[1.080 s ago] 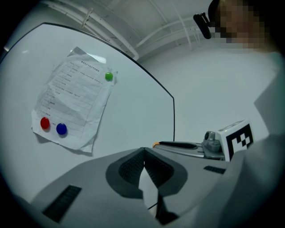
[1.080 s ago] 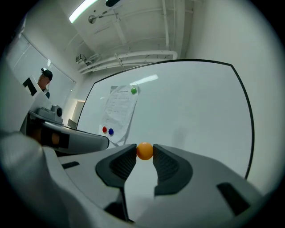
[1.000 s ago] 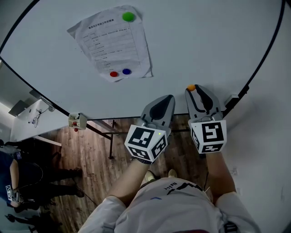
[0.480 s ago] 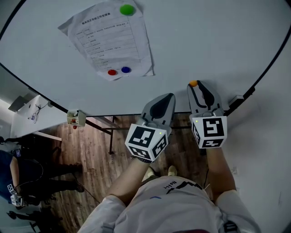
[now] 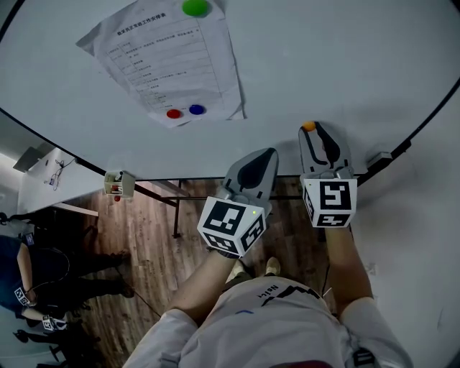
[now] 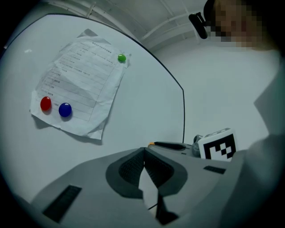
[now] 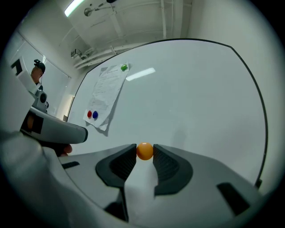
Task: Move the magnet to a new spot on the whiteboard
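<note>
- The orange magnet (image 7: 144, 151) is being squeezed from both sides by the jaws of the right gripper (image 7: 144, 156); this is being shown clearly only in the right gripper view.
- In the head view, the magnet is being seen as a small dot at the gripper's tip, near the lower edge of the whiteboard (image 5: 323, 57).
- The left gripper (image 6: 143, 153) is being held closed on nothing.
- The paper (image 5: 169, 61) is being pinned by a green magnet (image 5: 195, 7), a red magnet (image 5: 173, 113) and a blue magnet (image 5: 196, 110), well apart from the orange one.

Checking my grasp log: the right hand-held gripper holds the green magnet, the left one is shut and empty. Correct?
Wrong colour: the right hand-held gripper holds the orange magnet, as the right gripper view shows; the green magnet sits on the paper. The left hand-held gripper is shut and empty.
</note>
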A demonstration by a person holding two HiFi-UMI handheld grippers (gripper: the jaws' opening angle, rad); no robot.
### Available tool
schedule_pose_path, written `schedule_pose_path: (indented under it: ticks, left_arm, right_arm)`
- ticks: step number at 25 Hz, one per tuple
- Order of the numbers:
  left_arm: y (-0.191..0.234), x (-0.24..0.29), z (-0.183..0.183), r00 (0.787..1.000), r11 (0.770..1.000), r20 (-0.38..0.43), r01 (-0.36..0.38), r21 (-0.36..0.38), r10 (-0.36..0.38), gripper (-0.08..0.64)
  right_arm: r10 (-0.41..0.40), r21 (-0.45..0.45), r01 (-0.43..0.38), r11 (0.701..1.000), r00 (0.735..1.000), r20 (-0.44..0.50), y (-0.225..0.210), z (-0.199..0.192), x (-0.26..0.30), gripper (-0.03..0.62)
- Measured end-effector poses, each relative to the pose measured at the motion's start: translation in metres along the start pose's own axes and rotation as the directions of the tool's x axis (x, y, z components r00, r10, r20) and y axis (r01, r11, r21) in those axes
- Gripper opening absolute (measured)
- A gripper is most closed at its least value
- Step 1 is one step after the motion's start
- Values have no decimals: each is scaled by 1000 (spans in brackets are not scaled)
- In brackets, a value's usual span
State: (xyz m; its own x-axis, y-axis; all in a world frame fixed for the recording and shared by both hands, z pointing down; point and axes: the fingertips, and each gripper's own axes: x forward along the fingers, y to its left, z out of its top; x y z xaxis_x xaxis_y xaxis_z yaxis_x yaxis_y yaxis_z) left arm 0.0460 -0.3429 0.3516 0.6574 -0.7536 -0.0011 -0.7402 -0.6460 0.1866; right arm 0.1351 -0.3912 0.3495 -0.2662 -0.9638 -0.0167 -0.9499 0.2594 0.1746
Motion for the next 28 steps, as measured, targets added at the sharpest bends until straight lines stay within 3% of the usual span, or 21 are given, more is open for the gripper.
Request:
schedule_pose_path:
  ticks: [28]
  left_arm:
    - [15, 10, -7, 1000, 1000, -19, -5, -15, 4, 12]
  right_arm:
    - [-66, -35, 67, 997, 997, 28, -8, -12, 24, 124]
